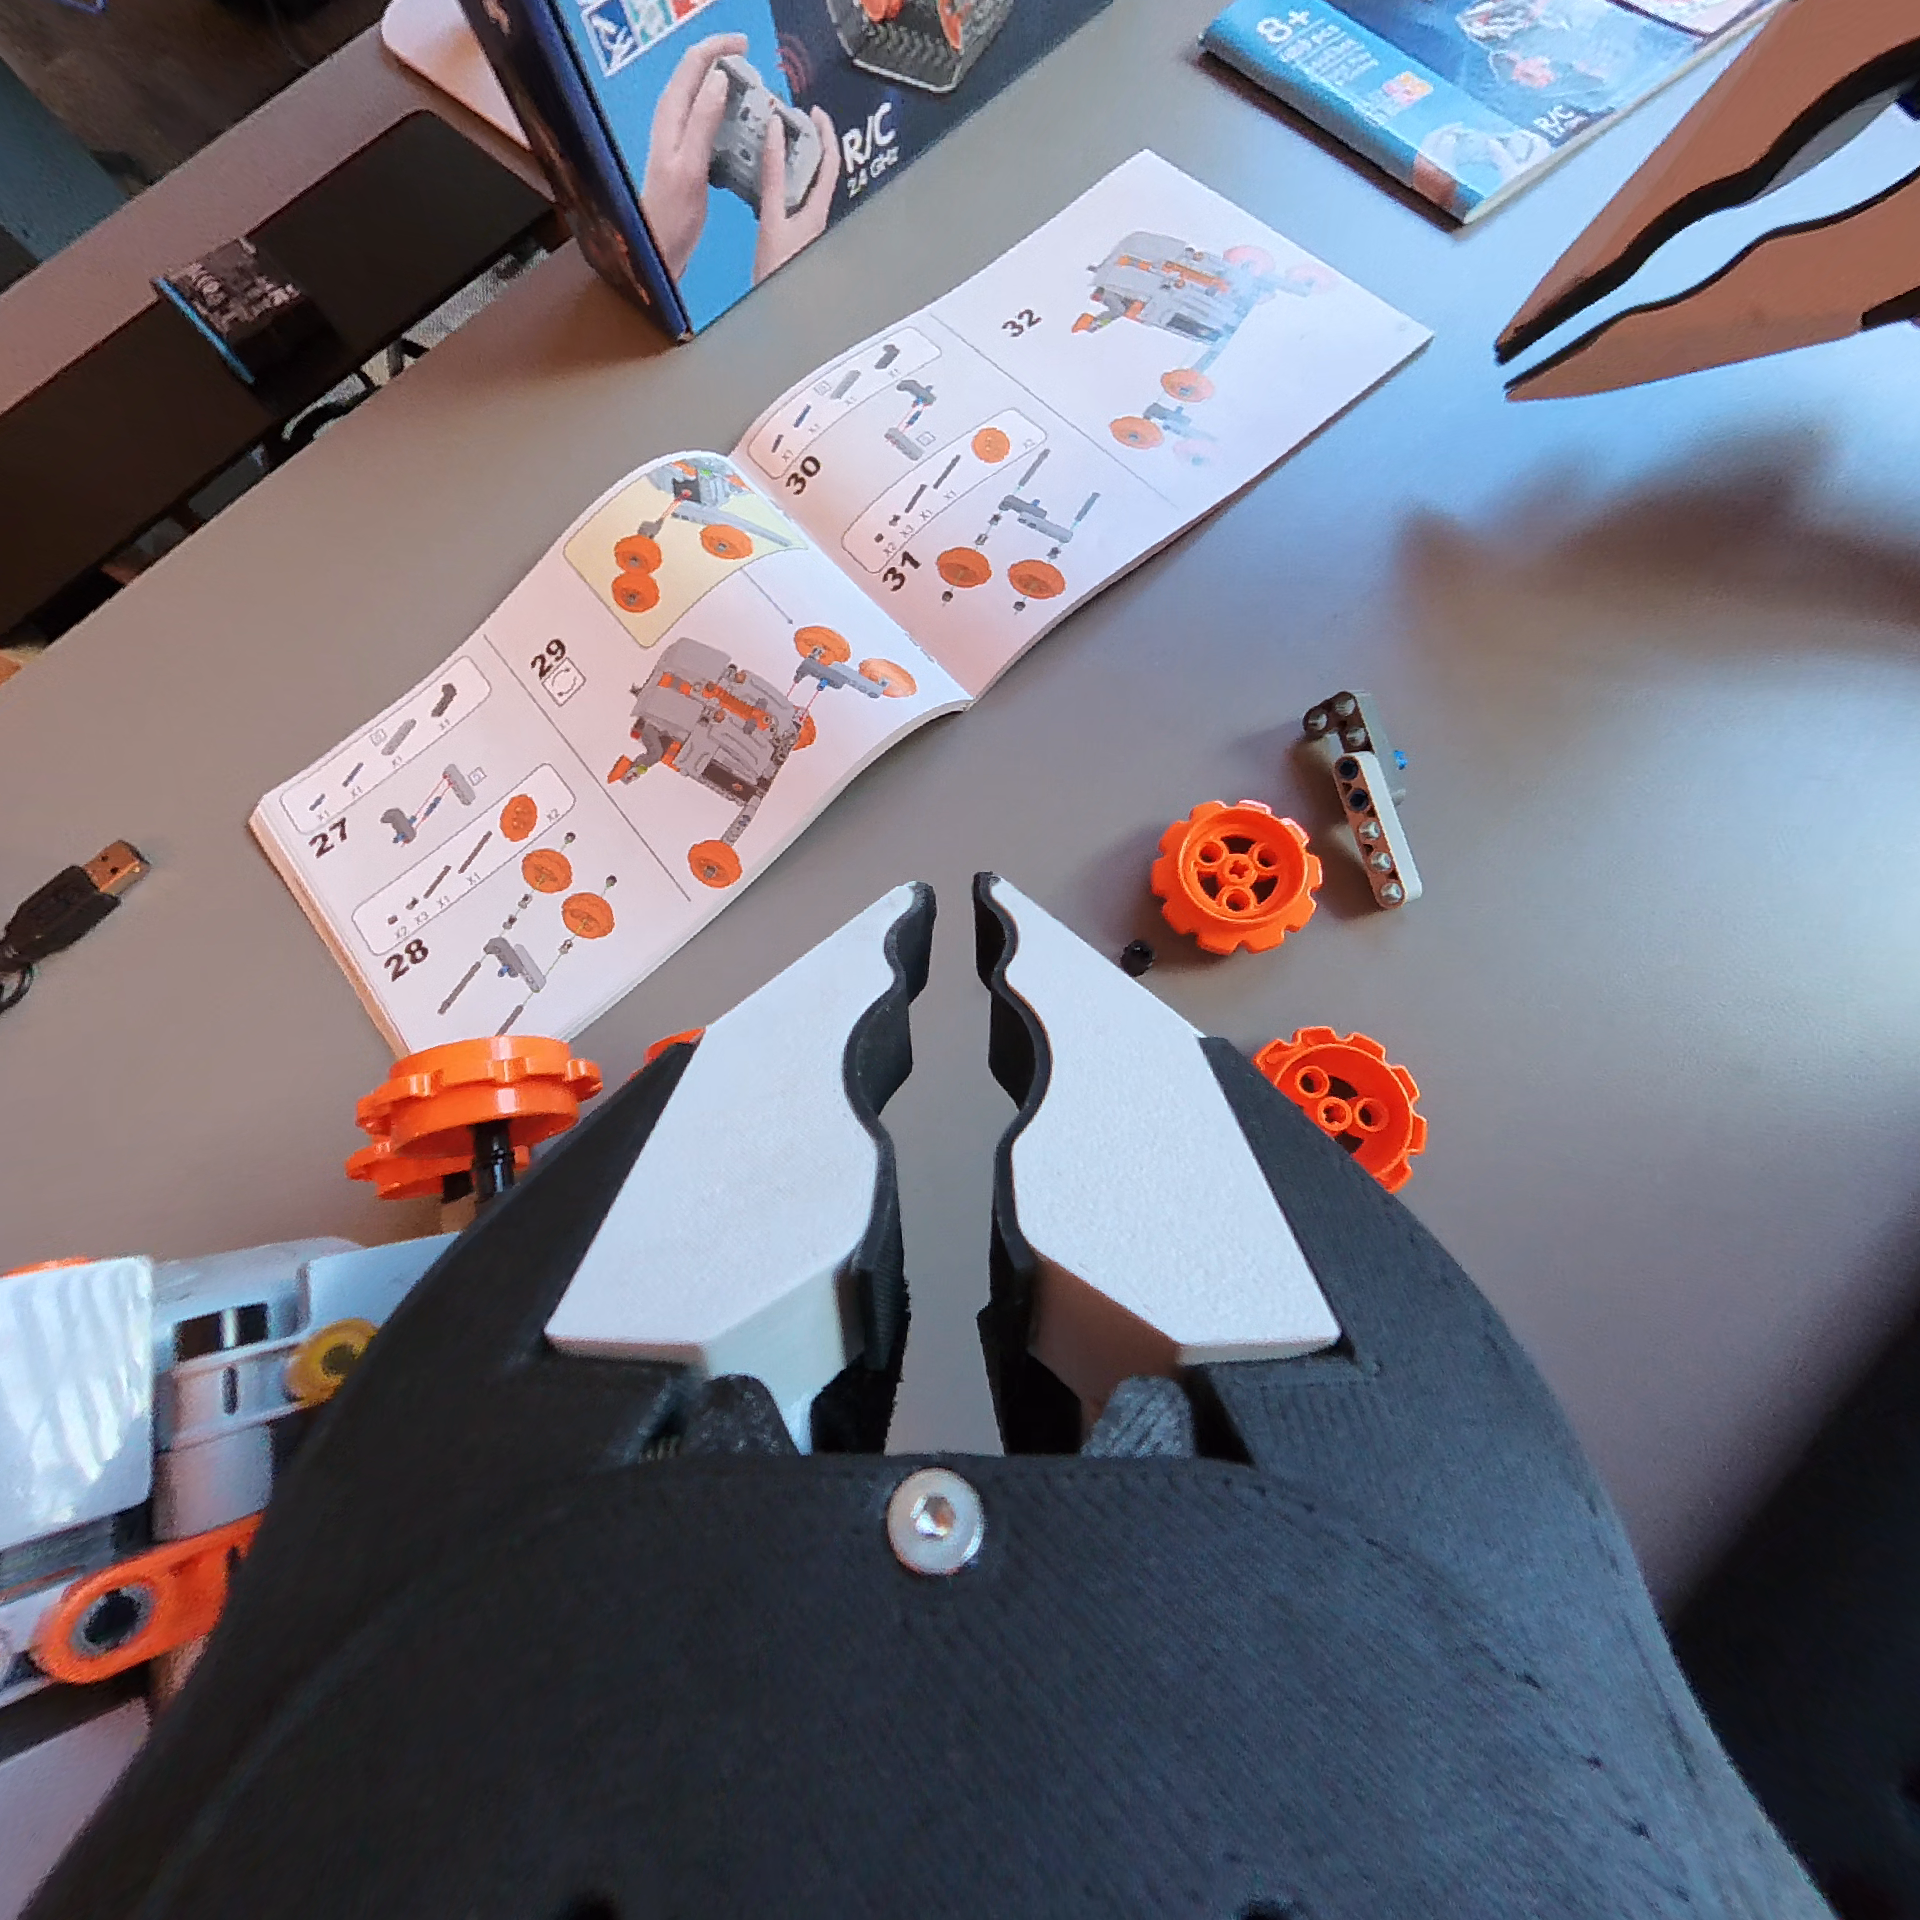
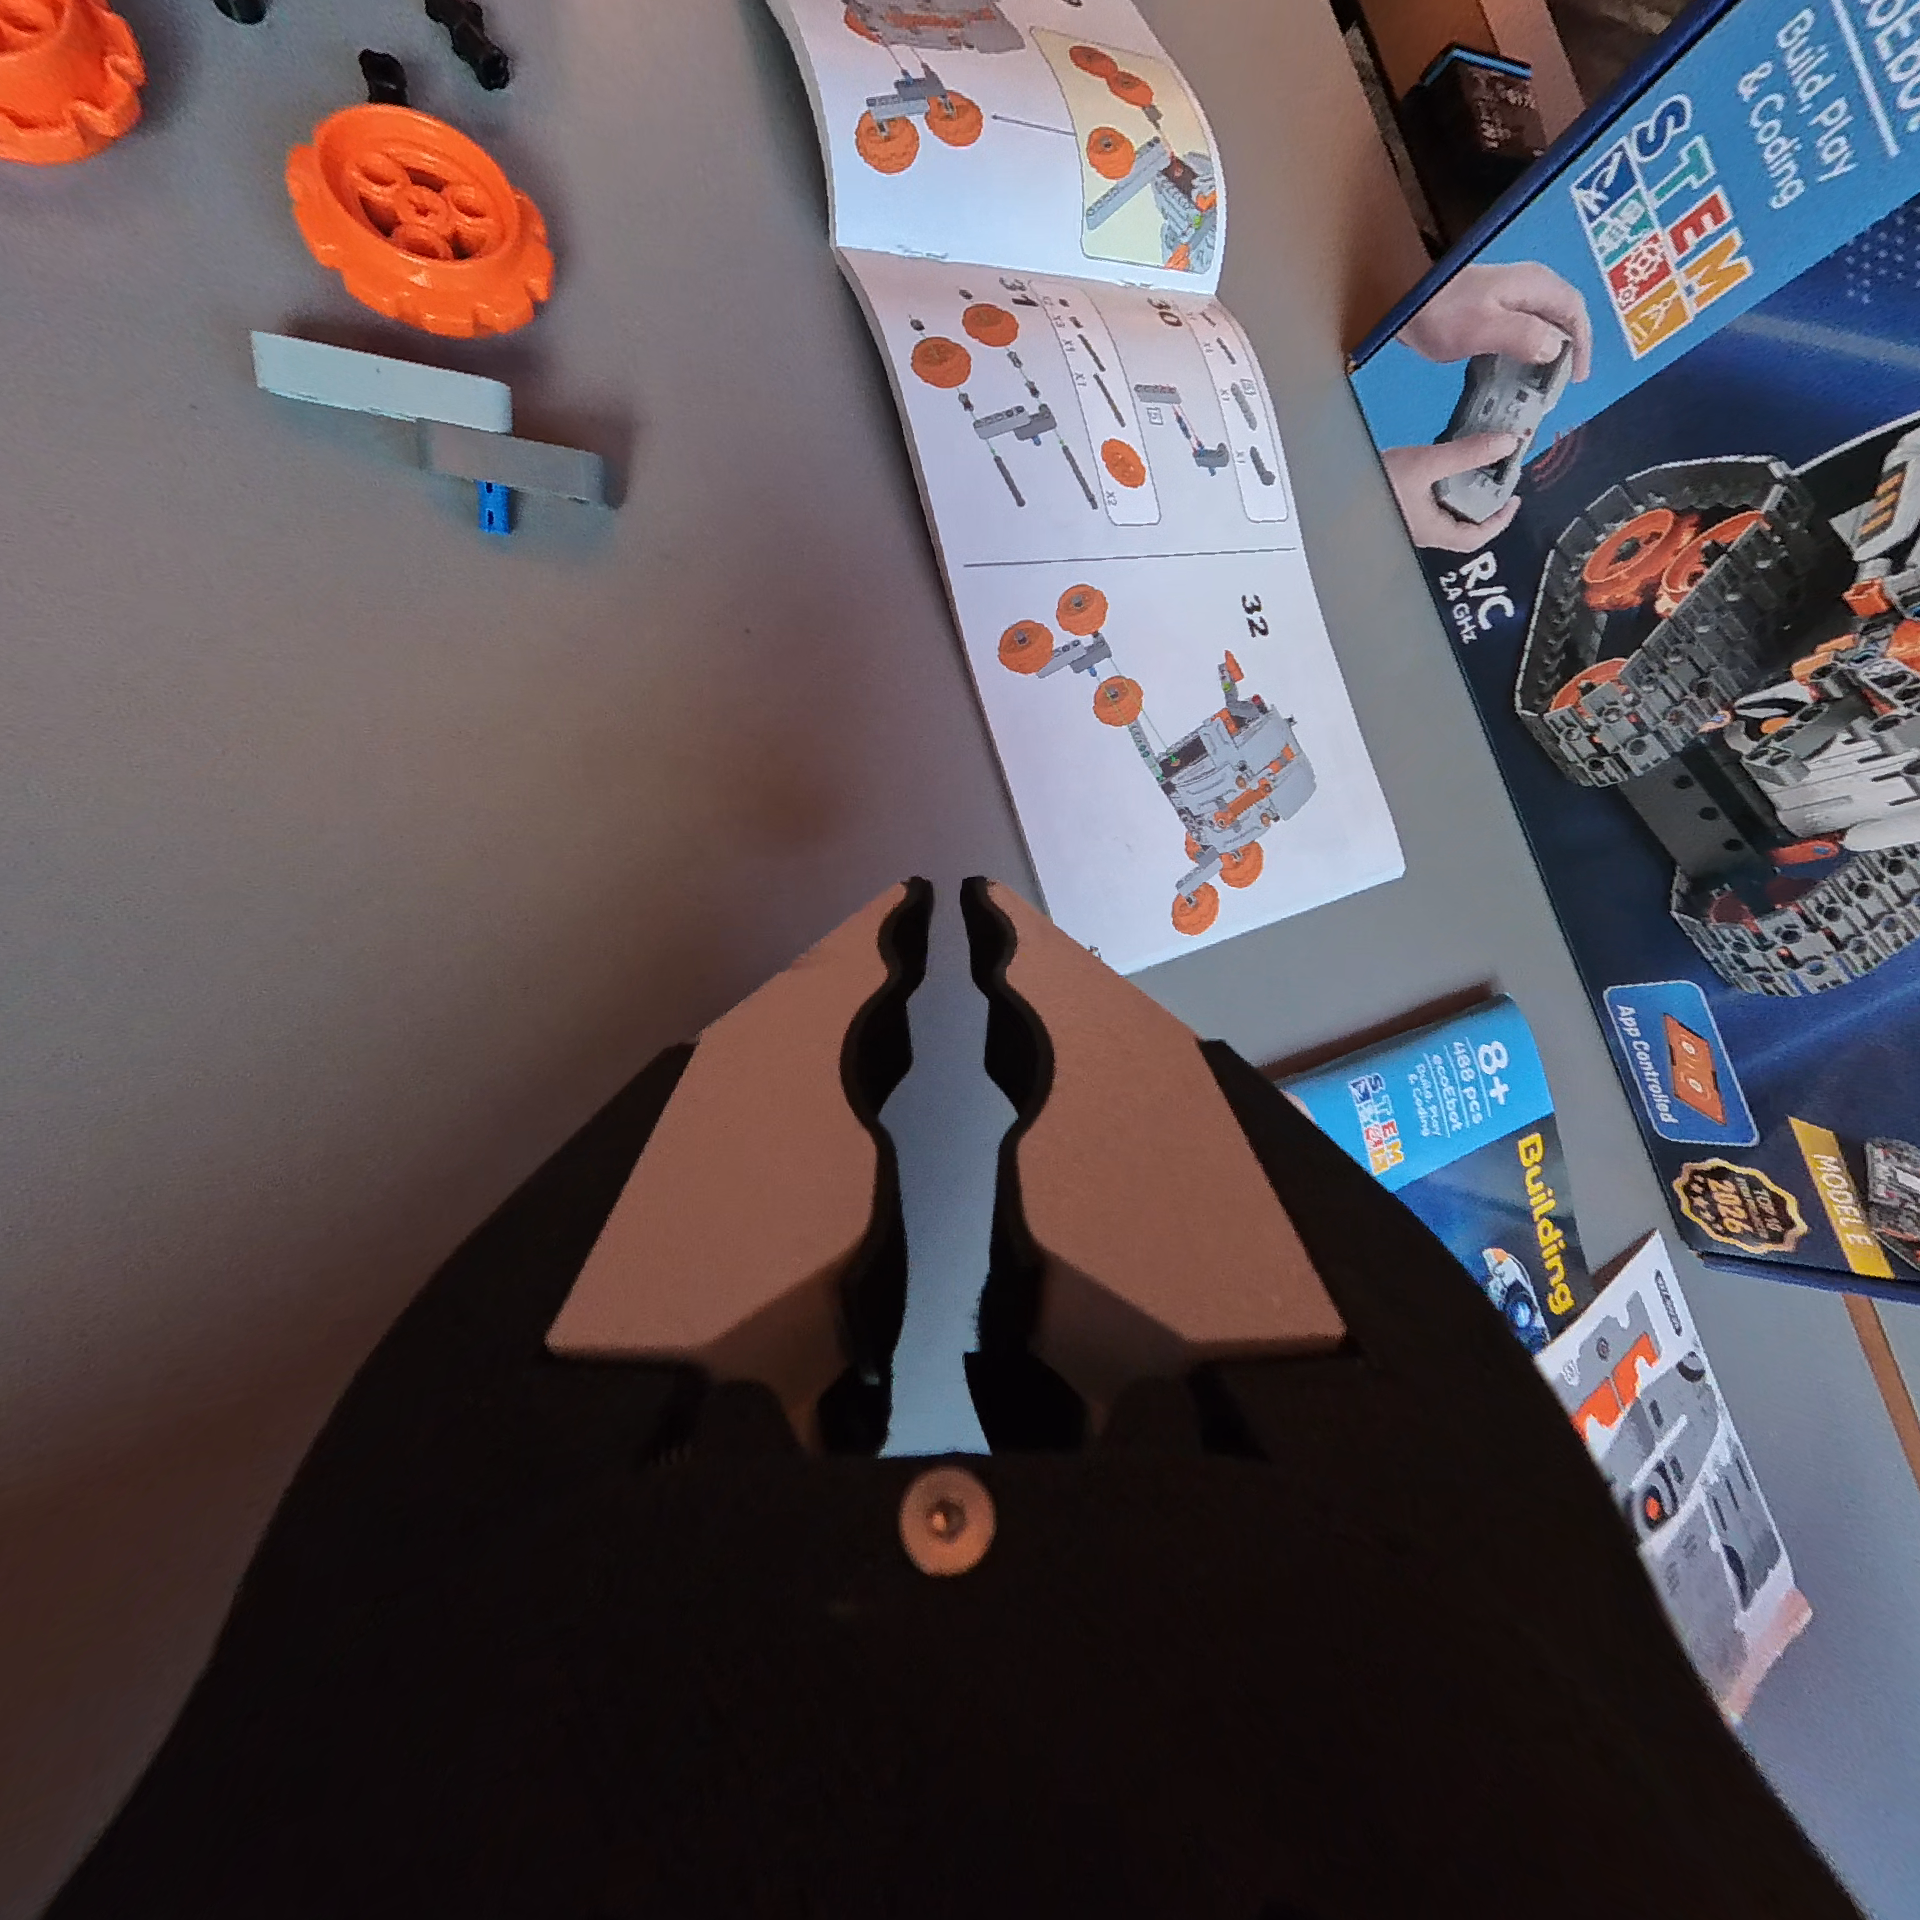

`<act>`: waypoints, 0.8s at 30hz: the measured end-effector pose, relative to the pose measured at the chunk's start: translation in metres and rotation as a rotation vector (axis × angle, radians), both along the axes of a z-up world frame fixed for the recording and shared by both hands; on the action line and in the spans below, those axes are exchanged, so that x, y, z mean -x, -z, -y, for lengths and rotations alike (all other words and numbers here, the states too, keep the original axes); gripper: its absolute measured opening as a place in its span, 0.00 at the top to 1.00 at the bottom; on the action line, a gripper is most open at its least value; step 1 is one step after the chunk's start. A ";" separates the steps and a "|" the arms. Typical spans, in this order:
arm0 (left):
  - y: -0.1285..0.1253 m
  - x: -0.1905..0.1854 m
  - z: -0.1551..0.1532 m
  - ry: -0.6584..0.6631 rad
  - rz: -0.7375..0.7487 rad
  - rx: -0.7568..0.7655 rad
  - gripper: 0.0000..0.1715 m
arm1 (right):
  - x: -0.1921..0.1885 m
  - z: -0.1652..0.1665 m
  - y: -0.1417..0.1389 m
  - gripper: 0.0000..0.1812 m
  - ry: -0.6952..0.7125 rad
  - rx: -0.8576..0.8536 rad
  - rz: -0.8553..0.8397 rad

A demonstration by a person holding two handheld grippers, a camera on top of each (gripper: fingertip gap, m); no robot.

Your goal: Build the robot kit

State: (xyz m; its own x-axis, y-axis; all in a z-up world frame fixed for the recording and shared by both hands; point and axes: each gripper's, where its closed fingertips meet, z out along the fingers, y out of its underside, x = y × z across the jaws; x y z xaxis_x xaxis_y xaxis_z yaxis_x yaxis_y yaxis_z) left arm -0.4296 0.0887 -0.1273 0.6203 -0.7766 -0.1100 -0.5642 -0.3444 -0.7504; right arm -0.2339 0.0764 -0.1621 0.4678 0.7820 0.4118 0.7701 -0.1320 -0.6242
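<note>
My left gripper (image 1: 954, 894) hovers over the grey table with its jaws nearly together and nothing between them. An orange gear wheel (image 1: 1236, 876), a small black pin (image 1: 1138, 956) and a grey beam assembly (image 1: 1361, 800) lie just right of its tips. A second orange wheel (image 1: 1345, 1107) lies beside its right finger. My right gripper (image 2: 943, 888) is also shut and empty, near the open instruction booklet (image 2: 1122, 520). It shows at the top right of the left wrist view (image 1: 1507, 369). The wheel (image 2: 416, 218) and beam assembly (image 2: 416, 416) lie far left of it.
The open booklet (image 1: 831, 582) lies mid-table. A blue toy box (image 1: 727, 156) stands behind it. A closed booklet (image 2: 1455, 1143) and a sticker sheet (image 2: 1683, 1475) lie at the right. A grey and orange model (image 1: 156, 1455) with orange wheels (image 1: 468, 1112) sits at the left. A USB plug (image 1: 73, 904) lies nearby. Left tips to right tips: about 20 cm. From my left tips it is roughly 6 cm to the small black pin (image 1: 1138, 956); from my right, 20 cm. The right camera catches it too, in the right wrist view (image 2: 391, 90). My left tips are roughly 8 cm from the orange gear wheel (image 1: 1236, 876). It turns up in the right wrist view (image 2: 418, 200) as well.
</note>
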 end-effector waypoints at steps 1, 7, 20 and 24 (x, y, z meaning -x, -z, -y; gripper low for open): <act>-0.001 0.000 0.000 0.002 -0.001 -0.006 0.97 | 0.003 0.001 0.000 0.96 -0.005 0.003 -0.013; -0.003 -0.004 0.001 0.016 0.027 -0.003 0.97 | 0.084 0.014 -0.032 0.79 -0.140 0.066 -0.459; -0.001 -0.019 0.013 0.089 0.039 0.002 0.97 | 0.096 0.031 0.016 0.74 -0.105 0.265 -0.300; -0.010 -0.019 0.012 0.093 0.054 -0.030 0.97 | 0.102 0.032 0.015 0.74 -0.107 0.255 -0.314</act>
State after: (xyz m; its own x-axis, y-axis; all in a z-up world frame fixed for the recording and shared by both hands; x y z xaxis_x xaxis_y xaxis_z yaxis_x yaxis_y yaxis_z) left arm -0.4111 0.0765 -0.1176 0.5513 -0.8280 -0.1026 -0.5510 -0.2690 -0.7900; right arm -0.3361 0.0440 -0.1772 0.4501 0.8916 0.0489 0.5657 -0.2424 -0.7882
